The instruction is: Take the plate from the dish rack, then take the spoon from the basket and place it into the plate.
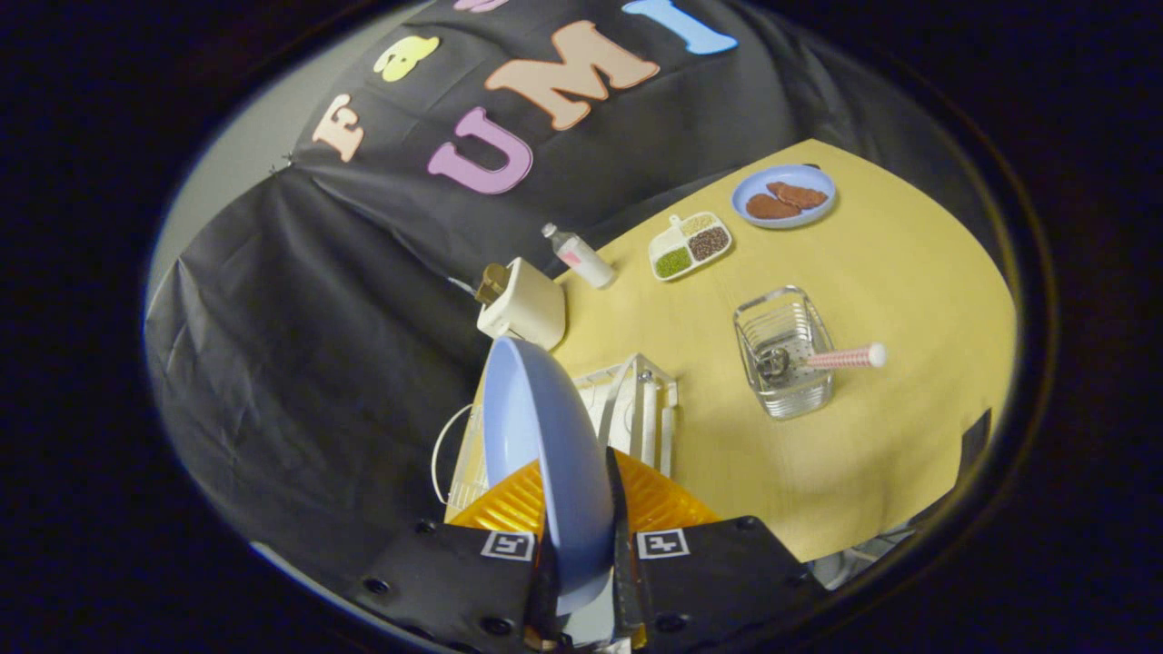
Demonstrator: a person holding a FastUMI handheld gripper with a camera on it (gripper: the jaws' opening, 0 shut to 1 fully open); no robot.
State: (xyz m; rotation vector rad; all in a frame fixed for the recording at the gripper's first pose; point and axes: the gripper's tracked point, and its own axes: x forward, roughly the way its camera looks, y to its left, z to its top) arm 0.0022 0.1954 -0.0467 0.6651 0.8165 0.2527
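The plate point(545, 454) clamped edge-on between the gripper point(581, 581) fingers looks like smooth plastic with a soft sheen. The dish rack point(636, 409) behind it is thin coated wire. The table point(863, 436) top — right half of the frame — is matt, wood-like. At centre right, the basket point(783, 363) is shiny metal wire, and the spoon point(818, 359) bowl in it also gleams like metal. The booth wall point(300, 345) — upper left — is matt, creased cloth.

The tongs point(581, 581) carry dark screwed blocks, each bearing a square black-and-white marker.
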